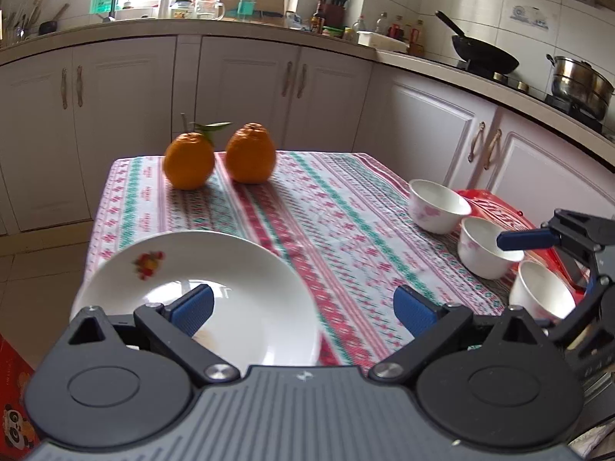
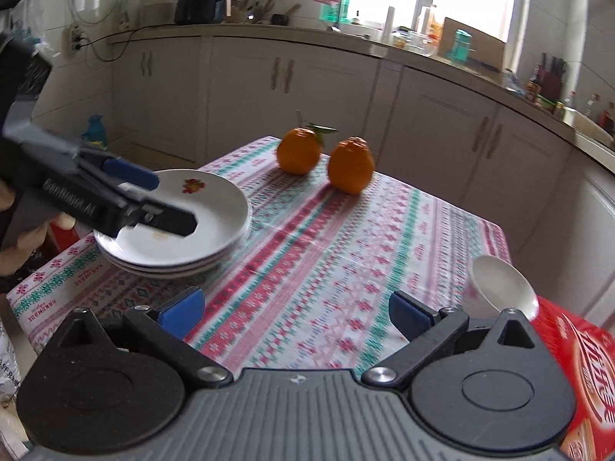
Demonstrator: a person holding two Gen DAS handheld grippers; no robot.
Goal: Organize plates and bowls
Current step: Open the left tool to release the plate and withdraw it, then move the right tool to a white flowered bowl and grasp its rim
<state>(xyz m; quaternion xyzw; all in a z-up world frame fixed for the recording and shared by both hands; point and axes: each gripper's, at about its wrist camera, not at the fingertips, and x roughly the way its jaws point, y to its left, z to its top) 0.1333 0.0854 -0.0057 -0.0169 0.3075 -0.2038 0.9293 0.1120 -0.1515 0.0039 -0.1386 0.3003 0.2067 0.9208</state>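
Observation:
A stack of white plates with a flower print sits on the table's near left corner; the top plate also shows in the left wrist view. My left gripper is open, its left finger over the plate; it also shows in the right wrist view just above the top plate. Three white bowls with pink flowers stand in a row at the right edge: far, middle, near. My right gripper is open and empty over the cloth, and its finger hovers by the middle bowl. One bowl shows beside it.
Two oranges stand at the far side of the patterned tablecloth. A red box lies at the right edge under the bowls. Kitchen cabinets and a counter with a wok and a pot run behind.

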